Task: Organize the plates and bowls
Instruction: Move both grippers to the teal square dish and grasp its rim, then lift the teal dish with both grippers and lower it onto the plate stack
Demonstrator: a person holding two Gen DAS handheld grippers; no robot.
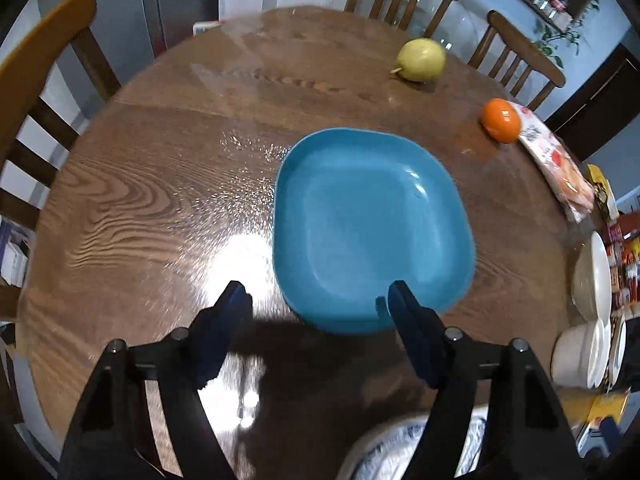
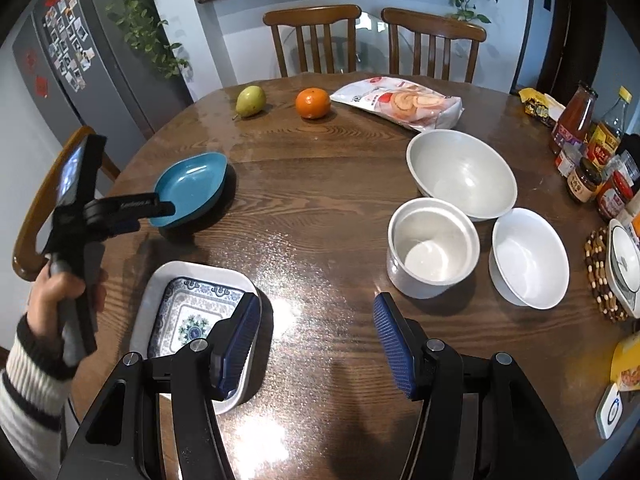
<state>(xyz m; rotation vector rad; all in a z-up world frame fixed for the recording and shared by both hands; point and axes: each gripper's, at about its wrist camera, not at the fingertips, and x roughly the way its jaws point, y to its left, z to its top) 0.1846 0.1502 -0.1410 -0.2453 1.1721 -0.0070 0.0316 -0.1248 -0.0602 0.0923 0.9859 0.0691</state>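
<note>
Wood grain runs across my round brown dining table (image 2: pixel 320 208), chairs and a grey fridge (image 2: pixel 100 56) behind. My left gripper (image 1: pixel 316 300) straddles the near rim of the square blue plate (image 1: pixel 372 228), jaws released; the right gripper (image 2: pixel 316 320) hangs released. Three white bowls (image 2: pixel 460 172) sit empty; a patterned dish nests in a white rectangular tray (image 2: pixel 156 300).

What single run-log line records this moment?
left hand-held gripper: open, at near rim of square blue plastic plate | right hand-held gripper: open, empty, above round wooden table
</note>
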